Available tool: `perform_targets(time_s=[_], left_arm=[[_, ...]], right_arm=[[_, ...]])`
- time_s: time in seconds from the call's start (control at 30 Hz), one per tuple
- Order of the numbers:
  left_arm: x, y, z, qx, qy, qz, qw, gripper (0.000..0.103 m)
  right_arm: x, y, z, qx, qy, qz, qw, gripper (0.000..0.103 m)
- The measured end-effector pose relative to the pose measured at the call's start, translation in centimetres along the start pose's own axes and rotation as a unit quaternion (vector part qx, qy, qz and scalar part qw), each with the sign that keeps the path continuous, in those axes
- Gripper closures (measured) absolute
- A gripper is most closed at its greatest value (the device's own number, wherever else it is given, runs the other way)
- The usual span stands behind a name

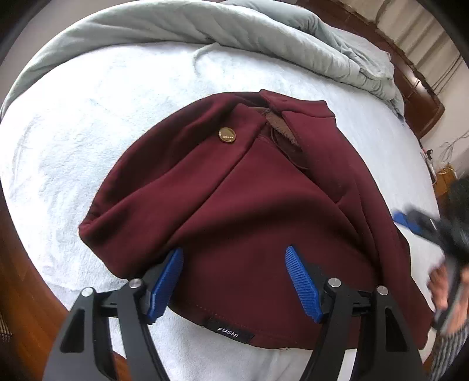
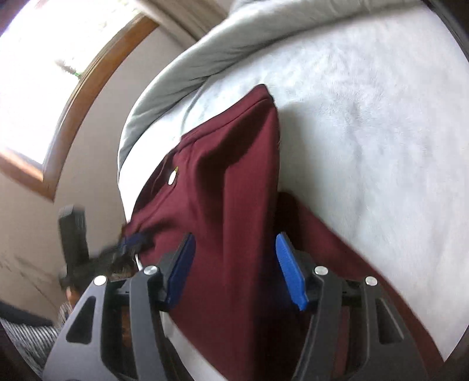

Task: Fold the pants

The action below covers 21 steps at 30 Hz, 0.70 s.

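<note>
Maroon pants (image 1: pixel 234 199) lie folded on a white fleecy bed cover (image 1: pixel 88 132), with a gold button (image 1: pixel 226 135) and a black FUSHI label (image 1: pixel 228 332) on the near hem. My left gripper (image 1: pixel 234 281) is open, its blue pads (image 1: pixel 167 281) just above the near edge of the pants, holding nothing. My right gripper (image 2: pixel 234 266) is open too, its blue pads (image 2: pixel 290 269) either side of the pants (image 2: pixel 228 190) without pinching them. The right gripper also shows blurred at the right edge of the left wrist view (image 1: pixel 433 228).
A rumpled grey-green duvet (image 1: pixel 205 26) is heaped along the far side of the bed. A dark wooden headboard (image 1: pixel 410 76) stands far right. The bed's wooden edge (image 1: pixel 23 293) runs at the near left. A window with a wooden frame (image 2: pixel 58 102) shows in the right wrist view.
</note>
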<state>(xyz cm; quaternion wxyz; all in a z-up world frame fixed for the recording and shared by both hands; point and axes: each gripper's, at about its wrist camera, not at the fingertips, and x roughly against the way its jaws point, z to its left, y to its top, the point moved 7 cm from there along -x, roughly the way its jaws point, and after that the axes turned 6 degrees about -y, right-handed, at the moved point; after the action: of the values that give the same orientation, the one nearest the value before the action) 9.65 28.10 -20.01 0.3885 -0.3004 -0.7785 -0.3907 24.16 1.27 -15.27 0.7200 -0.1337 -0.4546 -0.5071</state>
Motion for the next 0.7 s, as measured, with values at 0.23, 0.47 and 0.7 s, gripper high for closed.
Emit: perform_targets(time_s=[0.23,0.47,0.7], left_arm=[[1.3,0.3,1.3,0.023,-0.056,0.007,0.9981,0.032],[2.2,-0.1,1.7,0.029,-0.071,0.006,0.9970,0.034],[5.2,-0.9,2.3,0.043,-0.082,-0.027,0.9953,0.028]], right_arm=[[-5.8,4.5,-3.2,-0.086,0.039,0.011,0.995,0.046],[-4.8,5.1,0.5,-0.060,0.129,-0.034,0.989,0.090],[-1.8,0.8,12.0,0.094,0.224,-0.037,0.969,0.087]])
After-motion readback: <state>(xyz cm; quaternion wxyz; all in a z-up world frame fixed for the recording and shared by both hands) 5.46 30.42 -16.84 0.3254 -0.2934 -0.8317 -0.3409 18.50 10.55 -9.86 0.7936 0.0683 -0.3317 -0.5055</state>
